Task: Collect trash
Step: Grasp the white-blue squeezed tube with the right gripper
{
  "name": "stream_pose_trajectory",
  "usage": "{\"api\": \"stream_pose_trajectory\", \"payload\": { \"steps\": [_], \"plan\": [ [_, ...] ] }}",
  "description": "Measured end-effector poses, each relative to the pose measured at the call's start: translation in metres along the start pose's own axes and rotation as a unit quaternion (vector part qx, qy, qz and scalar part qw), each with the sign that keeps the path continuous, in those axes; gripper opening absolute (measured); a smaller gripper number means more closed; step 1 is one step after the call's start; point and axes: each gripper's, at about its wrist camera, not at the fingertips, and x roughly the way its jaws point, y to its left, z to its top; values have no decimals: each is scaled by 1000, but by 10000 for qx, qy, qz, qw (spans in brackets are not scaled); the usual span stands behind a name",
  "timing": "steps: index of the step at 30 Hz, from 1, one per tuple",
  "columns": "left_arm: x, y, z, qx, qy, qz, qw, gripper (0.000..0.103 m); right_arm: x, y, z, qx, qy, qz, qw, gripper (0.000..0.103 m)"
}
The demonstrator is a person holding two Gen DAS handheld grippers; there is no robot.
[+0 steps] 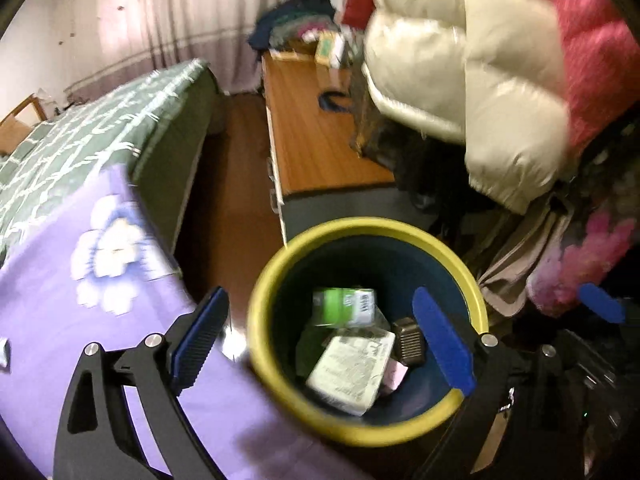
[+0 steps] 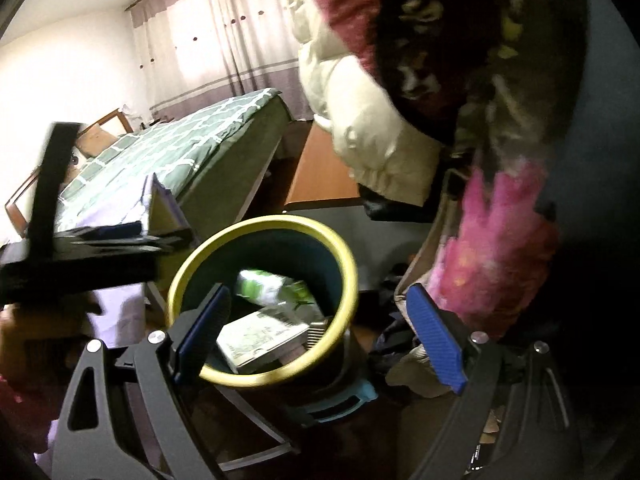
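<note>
A dark blue trash bin with a yellow rim stands on the floor beside the bed; it also shows in the right wrist view. Inside lie a green and white packet, a white printed box and a small dark brown item. The packet and the box show in the right wrist view too. My left gripper is open and empty above the bin. My right gripper is open and empty above the bin. The right gripper's blue fingertip shows at the right of the left wrist view.
A bed with a green checked cover and a purple flowered sheet lies left. A wooden cabinet with clutter stands behind the bin. A cream puffer jacket and pink clothes hang at right. The left gripper's body crosses the right wrist view.
</note>
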Motion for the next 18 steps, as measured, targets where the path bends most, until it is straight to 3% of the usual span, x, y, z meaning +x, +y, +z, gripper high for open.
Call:
{"api": "stream_pose_trajectory", "payload": {
  "steps": [4,8,13,18],
  "plan": [
    [-53,44,-22,-284,-509,336,9977,97,6,21,1,-151,49,175,9997,85],
    [-105,104,-56,-660,-881,913,9897,98,13,54,5,-436,139,426,9980,85],
    [-153,177,-104,-1157,-1083,1640,9736,98,27,111,11,-888,259,843,9921,85],
    [-192,254,-160,-1866,-1135,2275,9490,98,38,170,14,-1275,342,1207,9839,85]
  ]
}}
